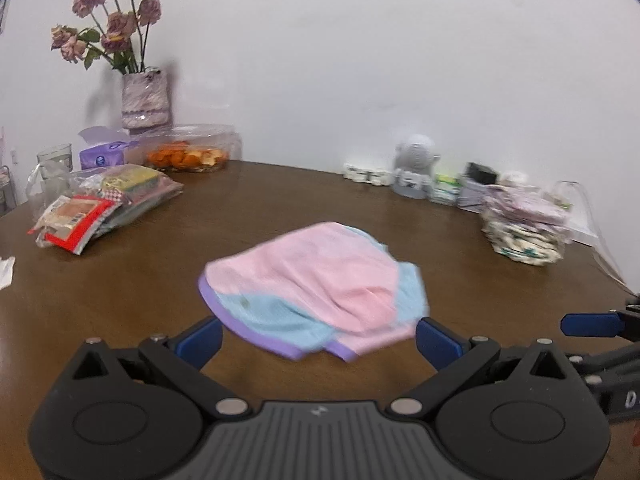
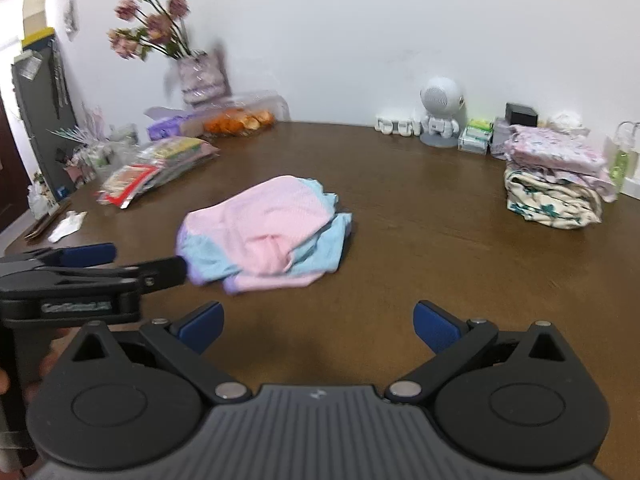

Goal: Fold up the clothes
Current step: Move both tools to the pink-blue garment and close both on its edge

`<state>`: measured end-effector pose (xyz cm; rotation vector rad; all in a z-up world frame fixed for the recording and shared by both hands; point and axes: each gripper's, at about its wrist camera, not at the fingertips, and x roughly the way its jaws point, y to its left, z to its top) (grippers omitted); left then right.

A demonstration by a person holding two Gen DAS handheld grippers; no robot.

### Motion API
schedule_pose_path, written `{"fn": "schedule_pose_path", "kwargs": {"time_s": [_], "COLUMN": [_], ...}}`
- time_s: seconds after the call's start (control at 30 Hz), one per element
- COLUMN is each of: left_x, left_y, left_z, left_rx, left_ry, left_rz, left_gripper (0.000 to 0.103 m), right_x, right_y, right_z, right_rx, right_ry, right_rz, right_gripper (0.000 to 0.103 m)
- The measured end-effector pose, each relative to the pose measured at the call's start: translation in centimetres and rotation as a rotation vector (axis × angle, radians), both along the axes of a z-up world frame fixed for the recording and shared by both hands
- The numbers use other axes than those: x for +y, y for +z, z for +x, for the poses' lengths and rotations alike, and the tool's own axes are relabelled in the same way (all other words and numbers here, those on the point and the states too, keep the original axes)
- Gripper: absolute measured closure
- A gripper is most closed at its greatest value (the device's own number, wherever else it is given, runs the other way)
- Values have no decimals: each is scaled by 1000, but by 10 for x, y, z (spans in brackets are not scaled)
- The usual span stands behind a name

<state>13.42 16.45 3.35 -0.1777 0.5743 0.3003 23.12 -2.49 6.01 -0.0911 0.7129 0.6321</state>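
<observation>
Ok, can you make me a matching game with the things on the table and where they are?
Things:
1. pink and blue garment
2. stack of folded clothes
3. vase of flowers
4. astronaut figure

Places:
A. far left corner, by the wall
B. middle of the table
C. right side of the table
D. back edge by the wall, right of the middle

Pairs: 1-B, 2-C, 3-A, 4-D

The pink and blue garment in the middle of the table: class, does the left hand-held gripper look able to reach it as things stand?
Probably yes. The left hand-held gripper is open right at the pink and blue garment's near edge, with only bare table around.
</observation>
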Motion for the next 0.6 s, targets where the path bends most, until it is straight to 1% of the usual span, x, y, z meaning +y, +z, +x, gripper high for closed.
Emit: {"fn": "schedule_pose_path", "kwargs": {"time_s": [0.1, 0.17, 0.2, 0.23, 0.3, 0.33, 0.4, 0.5, 0.57, 0.6], "left_x": [21, 35, 42, 48, 61, 67, 79, 92, 100, 105], "left_y": [-4, -9, -12, -14, -21, -25, -33, -39, -43, -45], "left_z": [29, 48, 57, 65, 80, 87, 98, 106, 110, 112], "left_rx": [39, 68, 83, 100, 129, 143, 170, 170, 167, 165], "left_ry": [10, 18, 24, 31, 35, 35, 32, 7, -11, -19], "left_rz": [6, 11, 14, 17, 16, 14, 9, -3, -11, -15], "left_gripper": [0, 0, 0, 0, 2, 2, 12, 16, 18, 20], "right_x": [22, 35, 41, 45, 52, 54, 58, 58, 55, 53], "right_y": [-6, -12, -14, -15, -21, -24, -30, -39, -47, -51], "right_z": [37, 58, 68, 77, 94, 103, 115, 130, 137, 140], "right_rx": [16, 37, 54, 71, 120, 147, 179, 219, 266, 289], "right_ry": [-8, -10, -14, -20, -31, -41, -61, -82, -86, -94], "right_rz": [-38, -40, -32, -22, 3, 14, 24, 47, 93, 117], "right_gripper": [0, 1, 6, 10, 23, 26, 36, 47, 49, 51]}}
